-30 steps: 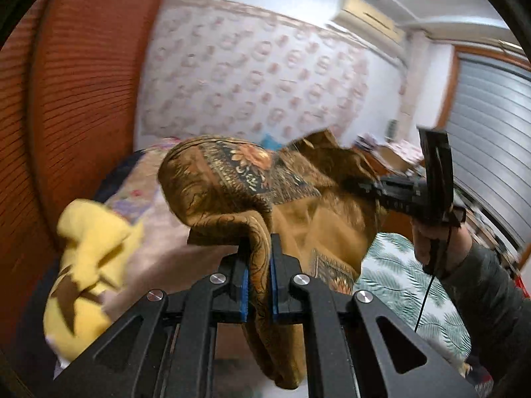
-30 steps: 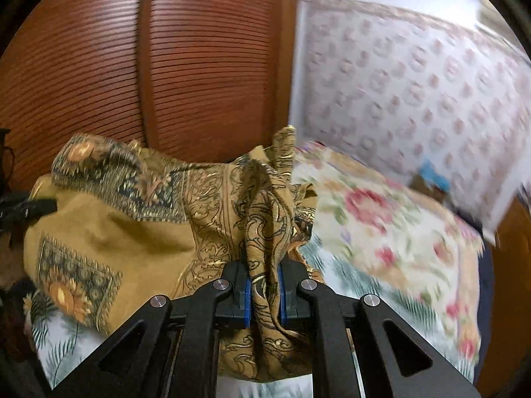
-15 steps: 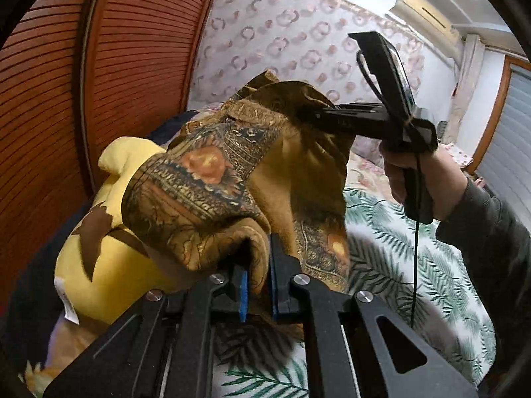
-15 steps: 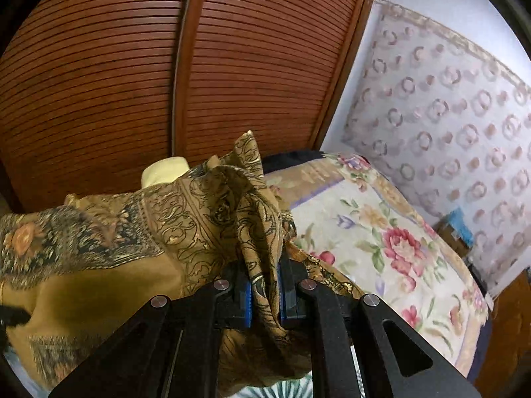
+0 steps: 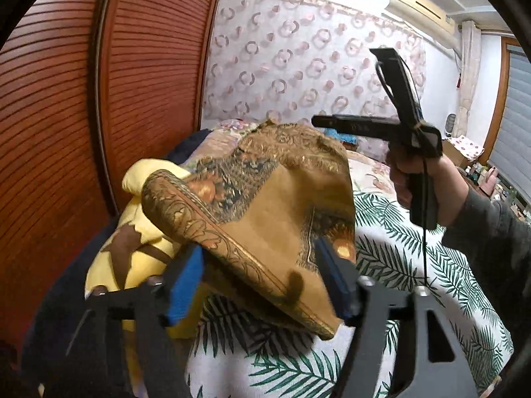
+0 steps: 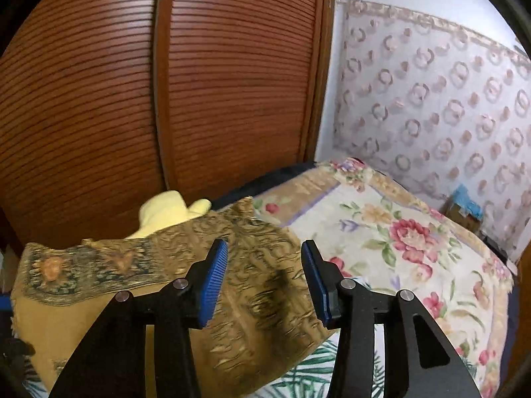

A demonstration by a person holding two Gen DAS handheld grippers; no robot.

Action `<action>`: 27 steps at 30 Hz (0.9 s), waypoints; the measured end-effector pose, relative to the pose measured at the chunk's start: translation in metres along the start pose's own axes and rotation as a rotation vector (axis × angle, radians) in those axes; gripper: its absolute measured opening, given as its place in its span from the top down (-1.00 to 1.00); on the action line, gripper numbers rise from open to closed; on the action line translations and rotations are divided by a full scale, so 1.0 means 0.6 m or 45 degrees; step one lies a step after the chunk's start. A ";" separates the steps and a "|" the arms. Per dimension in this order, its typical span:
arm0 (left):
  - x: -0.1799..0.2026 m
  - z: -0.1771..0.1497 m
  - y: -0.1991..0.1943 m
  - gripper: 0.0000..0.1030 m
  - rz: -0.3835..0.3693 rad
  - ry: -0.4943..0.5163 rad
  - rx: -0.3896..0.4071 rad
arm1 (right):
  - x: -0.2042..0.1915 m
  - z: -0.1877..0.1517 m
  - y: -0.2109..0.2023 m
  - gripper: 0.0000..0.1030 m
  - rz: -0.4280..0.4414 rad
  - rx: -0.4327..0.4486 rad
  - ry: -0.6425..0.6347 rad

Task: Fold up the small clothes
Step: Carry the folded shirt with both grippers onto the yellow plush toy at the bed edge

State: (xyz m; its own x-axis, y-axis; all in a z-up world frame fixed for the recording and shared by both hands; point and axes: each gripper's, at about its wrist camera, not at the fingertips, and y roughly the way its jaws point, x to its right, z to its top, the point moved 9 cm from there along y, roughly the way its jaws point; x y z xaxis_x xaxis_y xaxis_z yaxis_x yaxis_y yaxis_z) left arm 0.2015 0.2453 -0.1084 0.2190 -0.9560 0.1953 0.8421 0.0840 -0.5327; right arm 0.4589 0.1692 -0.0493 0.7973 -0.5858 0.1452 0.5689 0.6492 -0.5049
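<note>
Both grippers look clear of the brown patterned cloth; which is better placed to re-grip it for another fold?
Probably left: the left gripper, jaws just opened, straddles the brown patterned cloth's near corner. The right gripper hangs above it.

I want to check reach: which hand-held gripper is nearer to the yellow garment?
Left. The left hand-held gripper sits right beside the yellow garment; the right hand-held gripper is farther, across the brown cloth.

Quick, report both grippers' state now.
Left gripper: open, jaws just opened, brown patterned cloth loose between them.
Right gripper: open, jaws just opened, same cloth lies released below.
</note>
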 end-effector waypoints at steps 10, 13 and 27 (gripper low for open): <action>-0.012 -0.011 -0.011 -0.51 0.043 0.027 -0.052 | 0.012 -0.073 0.104 -0.03 0.068 -0.210 0.050; -0.026 -0.019 -0.016 -0.52 0.074 0.032 -0.069 | 0.018 -0.065 0.105 -0.04 0.078 -0.193 0.075; 0.021 0.007 -0.053 -0.52 0.083 0.126 0.004 | -0.041 -0.102 -0.081 -0.04 0.062 -0.076 0.138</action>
State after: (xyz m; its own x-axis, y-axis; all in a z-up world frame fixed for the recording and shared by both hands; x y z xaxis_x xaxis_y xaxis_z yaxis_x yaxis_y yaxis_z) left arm 0.1796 0.2315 -0.0858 0.2241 -0.9714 0.0781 0.8293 0.1479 -0.5388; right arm 0.3994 0.1223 -0.0804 0.7956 -0.6052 0.0279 0.5143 0.6503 -0.5591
